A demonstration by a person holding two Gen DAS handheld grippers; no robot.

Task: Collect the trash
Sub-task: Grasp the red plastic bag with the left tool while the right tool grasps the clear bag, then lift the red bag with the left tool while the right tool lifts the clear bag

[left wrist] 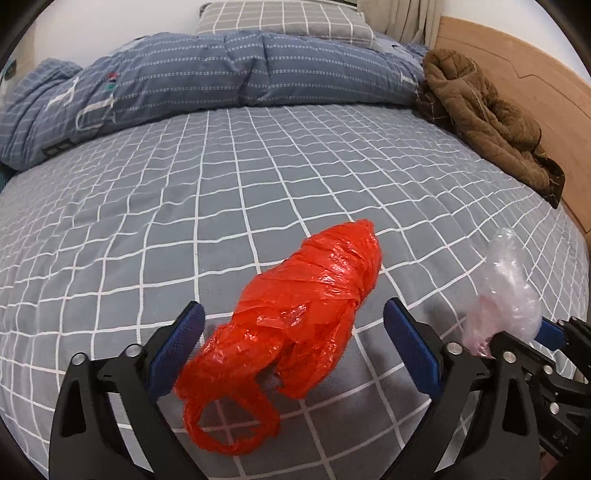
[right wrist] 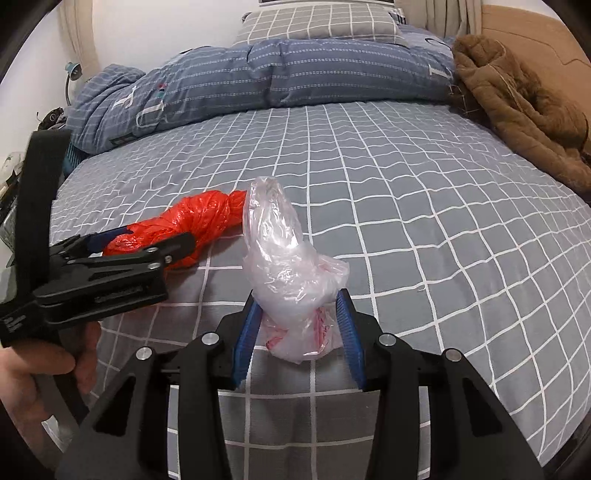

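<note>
Right claw (right wrist: 299,325) clamped on clear plastic bag (right wrist: 284,266), lifted above the bed (right wrist: 406,221) to carry off. Left claw (left wrist: 293,347) spread wide astride the red plastic bag (left wrist: 303,314), just left of the clear one, apparently poised to close; still resting on the bed.

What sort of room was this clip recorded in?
Most likely a bedroom: a bed with a grey checked sheet, a folded blue quilt and a pillow at its head, beside a wooden headboard.

Even, soft indoor light; faint shadows; strong fisheye bending, dark vignette corners; sharp focus.
</note>
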